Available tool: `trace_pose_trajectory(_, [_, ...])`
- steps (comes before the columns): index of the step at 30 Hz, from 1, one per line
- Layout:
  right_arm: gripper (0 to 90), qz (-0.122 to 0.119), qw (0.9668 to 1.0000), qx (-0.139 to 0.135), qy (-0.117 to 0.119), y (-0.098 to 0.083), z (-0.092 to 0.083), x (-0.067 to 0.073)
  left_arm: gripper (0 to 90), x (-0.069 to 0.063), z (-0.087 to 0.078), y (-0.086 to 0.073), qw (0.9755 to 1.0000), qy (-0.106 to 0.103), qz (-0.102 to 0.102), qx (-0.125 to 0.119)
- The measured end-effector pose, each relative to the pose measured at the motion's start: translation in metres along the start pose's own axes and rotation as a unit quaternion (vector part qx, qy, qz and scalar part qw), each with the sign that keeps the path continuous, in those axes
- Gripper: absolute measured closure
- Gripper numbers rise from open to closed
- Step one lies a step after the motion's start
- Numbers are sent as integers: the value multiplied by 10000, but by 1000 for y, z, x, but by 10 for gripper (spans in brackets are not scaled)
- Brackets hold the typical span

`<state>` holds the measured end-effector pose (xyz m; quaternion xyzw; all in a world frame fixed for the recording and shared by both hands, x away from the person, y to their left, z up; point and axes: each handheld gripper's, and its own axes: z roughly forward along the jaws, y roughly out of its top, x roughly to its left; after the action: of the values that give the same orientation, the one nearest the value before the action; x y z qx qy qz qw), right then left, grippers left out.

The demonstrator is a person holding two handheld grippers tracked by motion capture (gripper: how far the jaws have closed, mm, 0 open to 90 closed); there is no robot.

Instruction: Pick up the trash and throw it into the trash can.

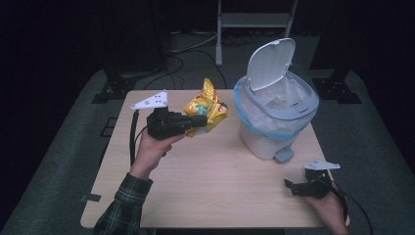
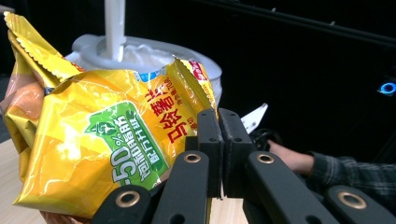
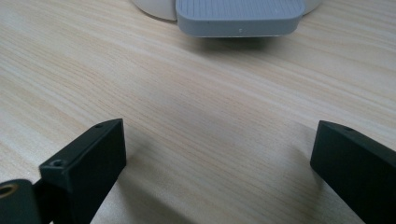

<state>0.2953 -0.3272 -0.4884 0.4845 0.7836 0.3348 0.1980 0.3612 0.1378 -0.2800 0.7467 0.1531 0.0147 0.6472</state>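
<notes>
High view: from above the near edge, looking forward and down over the whole table (image 1: pixel 205 186). Left gripper view: raised, close on the chip bag (image 2: pixel 93 140), facing the bin (image 2: pixel 140 53). Right gripper view: low over the tabletop, close to the bin's pedal (image 3: pixel 238 16), also seen from above.

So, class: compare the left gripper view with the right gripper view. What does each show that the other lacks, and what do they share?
Left gripper view alone: the yellow chip bag pinched at its edge by the shut left gripper, the white bin's liner behind it, and a plaid sleeve.

Right gripper view alone: the bin's grey pedal, with the right gripper open over bare wood.

Both: black jaws rising from below, and the wooden table.
</notes>
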Motion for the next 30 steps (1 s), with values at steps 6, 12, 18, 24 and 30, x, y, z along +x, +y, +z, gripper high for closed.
trace_pose_trajectory(6, [23, 0, 10000, 0, 0, 0, 0, 0, 890, -5, 7, 15, 9998, -165, 73, -90])
trace_pose_trajectory(12, [23, -2, 10000, 1, 2, 0, 0, 0, 890, -8, 17, 29, 9994, -268, 192, -98])
trace_pose_trajectory(18, [23, -10, 10000, -1, 1, 0, 0, 0, 890, -10, 27, 40, 9989, -362, 245, -157])
trace_pose_trajectory(24, [23, -4, 10000, 2, 3, 0, 0, 0, 890, -8, 39, 50, 9982, -488, 291, -178])
trace_pose_trajectory(30, [23, -4, 10000, 1, 3, 0, 0, 0, 890, -6, 52, 63, 9973, -602, 388, -161])
